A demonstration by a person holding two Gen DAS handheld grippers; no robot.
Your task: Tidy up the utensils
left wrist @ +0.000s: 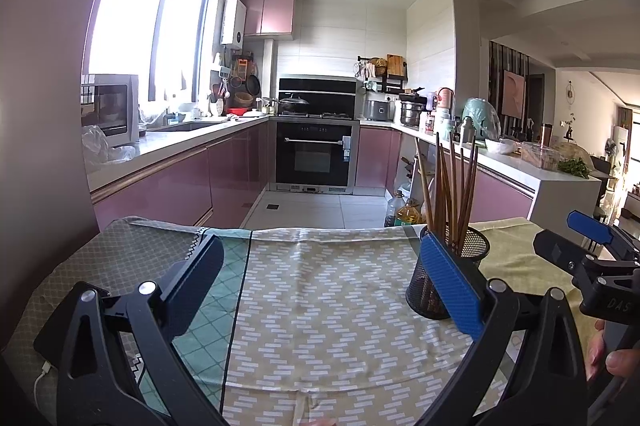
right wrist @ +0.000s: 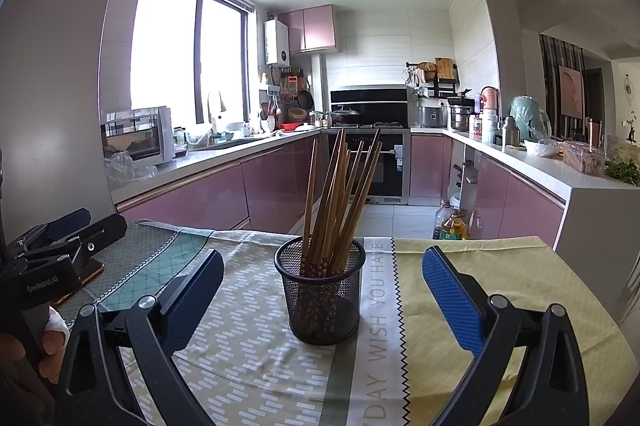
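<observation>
Each hand-held gripper has a black plastic frame with silver round screws at the joints. The left hand-held gripper [left wrist: 324, 282] and right hand-held gripper [right wrist: 324, 296] carry blue textured pads [right wrist: 452, 300]. White lettering marks the black body. Bare skin shows on the fingers [left wrist: 622, 360].

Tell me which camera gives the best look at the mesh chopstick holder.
The right wrist view: the mesh holder stands centred and unobstructed between open fingers. In the left wrist view the left gripper's blue fingertip partly covers the holder.

Holder [right wrist: 320, 296] — black wire mesh, matt. Chopsticks [right wrist: 340, 194]: brown wood, smooth. Tablecloth [right wrist: 248, 354] — printed woven cloth, creased. Left gripper [left wrist: 324, 270] pads [left wrist: 452, 282]: textured blue on matt black plastic.
</observation>
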